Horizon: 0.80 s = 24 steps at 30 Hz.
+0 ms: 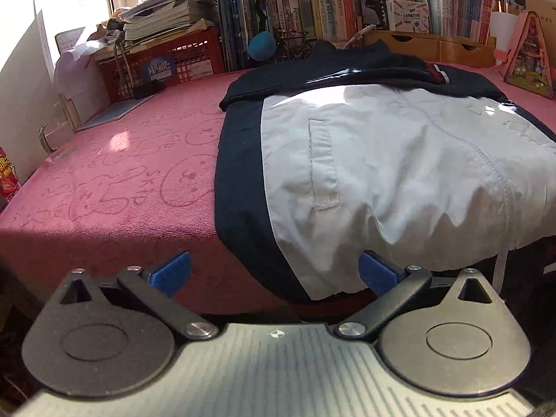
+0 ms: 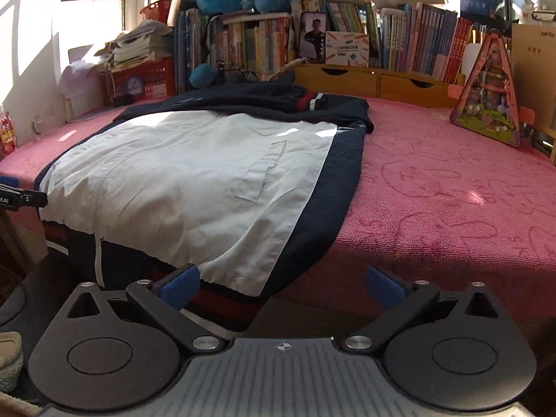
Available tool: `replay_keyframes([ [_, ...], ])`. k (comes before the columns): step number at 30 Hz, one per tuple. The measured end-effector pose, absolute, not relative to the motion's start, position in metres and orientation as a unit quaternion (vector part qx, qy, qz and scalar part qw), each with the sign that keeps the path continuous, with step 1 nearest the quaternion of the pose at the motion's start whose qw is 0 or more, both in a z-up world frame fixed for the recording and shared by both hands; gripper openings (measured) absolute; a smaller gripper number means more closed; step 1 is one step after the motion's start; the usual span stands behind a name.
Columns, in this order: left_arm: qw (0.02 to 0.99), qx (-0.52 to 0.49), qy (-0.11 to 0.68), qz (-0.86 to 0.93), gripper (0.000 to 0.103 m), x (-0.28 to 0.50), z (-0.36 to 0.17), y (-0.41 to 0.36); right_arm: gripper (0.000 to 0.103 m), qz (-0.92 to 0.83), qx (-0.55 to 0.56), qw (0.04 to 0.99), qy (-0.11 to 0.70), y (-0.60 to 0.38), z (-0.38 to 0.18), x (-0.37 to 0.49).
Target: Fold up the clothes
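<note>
A navy jacket with a pale grey lining lies spread on the pink towel-covered table, its hem hanging over the near edge. My left gripper is open just short of the hem's left corner, blue pads wide apart, nothing between them. In the right wrist view the same jacket fills the left half, its red-striped hem drooping below the edge. My right gripper is open at the hem's right corner, holding nothing. The left gripper's tip pokes in at the left edge.
A red crate with stacked papers, a row of books and wooden drawers line the far side. A pink triangular toy house stands at the back right. Bare pink towel stretches right of the jacket.
</note>
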<state>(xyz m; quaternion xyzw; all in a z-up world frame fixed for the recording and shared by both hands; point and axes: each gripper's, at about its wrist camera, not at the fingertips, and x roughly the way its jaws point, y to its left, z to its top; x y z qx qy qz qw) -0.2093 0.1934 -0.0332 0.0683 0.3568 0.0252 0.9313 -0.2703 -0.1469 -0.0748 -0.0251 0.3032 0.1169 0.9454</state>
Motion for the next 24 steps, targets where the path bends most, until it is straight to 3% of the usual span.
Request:
replay_keyframes([
  [5, 0.919, 0.041, 0.392, 0.015, 0.103, -0.21, -0.056, 0.197, 0.103, 0.136, -0.024, 0.934, 0.328, -0.136, -0.089, -0.272],
  [13, 0.915, -0.044, 0.399, -0.03, 0.103, -0.197, -0.074, 0.201, 0.102, 0.177, 0.066, 0.924, 0.333, -0.141, -0.098, -0.254],
  [15, 0.915, -0.068, 0.396, -0.039, 0.096, -0.193, -0.074, 0.204, 0.083, 0.189, 0.094, 0.91, 0.357, -0.141, -0.101, -0.246],
  [16, 0.913, -0.078, 0.396, -0.053, 0.079, -0.194, -0.072, 0.204, 0.055, 0.192, 0.101, 0.904, 0.368, -0.14, -0.102, -0.244],
  [17, 0.911, -0.087, 0.397, -0.071, 0.06, -0.196, -0.069, 0.204, 0.043, 0.195, 0.109, 0.898, 0.379, -0.138, -0.102, -0.241],
  [21, 0.917, -0.087, 0.367, -0.129, 0.056, -0.218, -0.041, 0.2, 0.038, 0.223, 0.094, 0.898, 0.367, -0.132, -0.075, -0.255],
  [24, 0.918, -0.123, 0.336, -0.172, 0.061, -0.22, -0.017, 0.207, 0.04, 0.269, 0.115, 0.897, 0.331, -0.133, -0.041, -0.268],
])
